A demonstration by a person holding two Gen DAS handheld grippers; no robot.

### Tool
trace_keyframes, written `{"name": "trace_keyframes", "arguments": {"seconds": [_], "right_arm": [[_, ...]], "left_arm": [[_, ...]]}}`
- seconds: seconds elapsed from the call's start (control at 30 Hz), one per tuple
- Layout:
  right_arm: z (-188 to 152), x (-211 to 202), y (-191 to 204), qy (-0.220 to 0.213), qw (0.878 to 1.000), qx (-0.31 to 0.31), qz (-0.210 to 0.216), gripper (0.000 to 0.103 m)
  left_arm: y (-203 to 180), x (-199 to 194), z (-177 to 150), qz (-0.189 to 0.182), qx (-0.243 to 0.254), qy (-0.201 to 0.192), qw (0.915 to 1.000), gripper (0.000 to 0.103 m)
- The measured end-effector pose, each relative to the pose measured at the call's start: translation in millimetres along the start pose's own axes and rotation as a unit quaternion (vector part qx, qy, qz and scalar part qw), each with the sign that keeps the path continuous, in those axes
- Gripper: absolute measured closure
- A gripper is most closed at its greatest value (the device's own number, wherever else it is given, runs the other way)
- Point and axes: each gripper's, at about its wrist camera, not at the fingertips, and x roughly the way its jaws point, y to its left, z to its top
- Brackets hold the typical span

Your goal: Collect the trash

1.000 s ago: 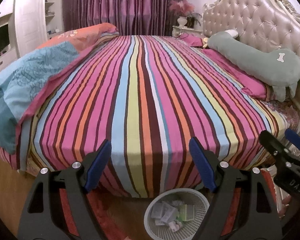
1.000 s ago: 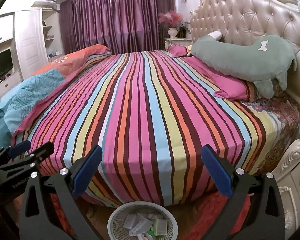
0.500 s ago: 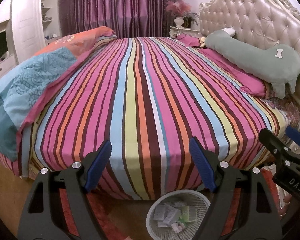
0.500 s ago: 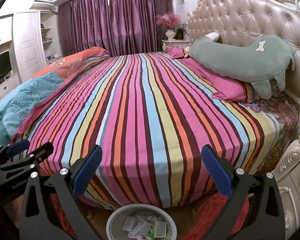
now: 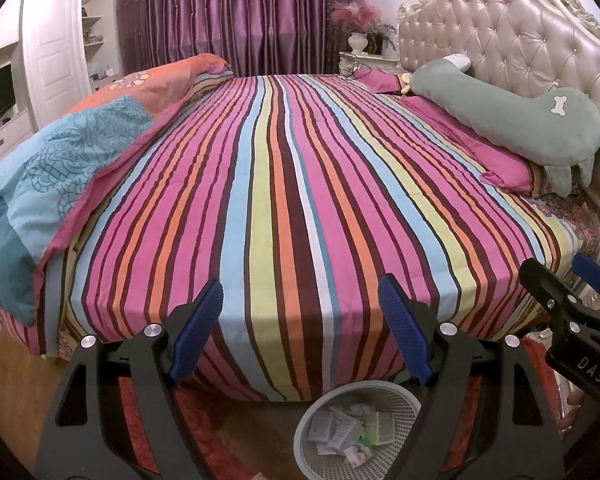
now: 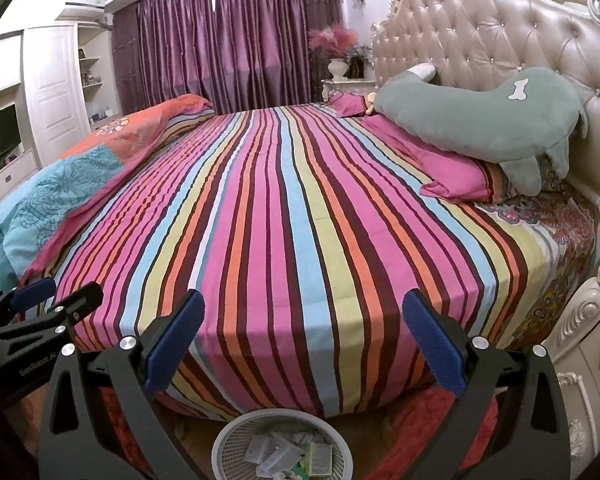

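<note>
Both grippers are hovering at the foot of the bed (image 5: 284, 184), tilted down over the basket (image 5: 404, 400) on the floor. The left gripper (image 5: 300, 312) is holding its jaws well apart with nothing between them; the right gripper (image 6: 300, 332) is likewise gaping wide and carrying nothing.

The trash (image 5: 352, 428), a heap of small white packets and pale green wrappers, is lying inside the basket. From the left jaws it is sitting below and slightly toward the right finger; from the right jaws the basket (image 6: 228, 440) is sitting directly below, about midway between the fingers. Nothing loose is showing on the striped sheet ahead of either pair of jaws, so collecting appears to be nearly or wholly finished.

The step in hand is probably a last scan for strays. Doing it well means sweeping both views slowly across the sheet, then along the folded quilt (image 5: 60, 168) far off to the left of the jaws and around the green pillow (image 5: 512, 116) far off to the right, where a wrapper could be hiding in a fold. The red rug (image 6: 416, 432) beside the basket deserves checking too. Should a piece be turning up, the nearer jaws ought to be closing on it gently, since thin packets slip, and releasing only once they are hanging over the basket's mouth.
</note>
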Motion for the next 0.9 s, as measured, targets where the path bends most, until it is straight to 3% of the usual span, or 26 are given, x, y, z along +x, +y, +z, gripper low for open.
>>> {"name": "trace_keyframes", "arguments": {"seconds": [0.5,0.7,0.9], "right_arm": [[0.0,0.0,0.3,0.001,1.0,-0.001,-0.001,0.008],[-1.5,1.0,-0.3,0.004,1.0,0.0,0.0,0.008],[-1.3,1.1,-0.4,0.004,1.0,0.001,0.0,0.008]], "left_arm": [[2.7,1.4,1.1,-0.01,0.001,0.008,0.9999,0.025],[-2.5,0.8,1.4,0.014,0.022,0.002,0.9997,0.025],[-1.7,-2.7,3.3,-0.011,0.011,-0.003,0.9999,0.025]]}}
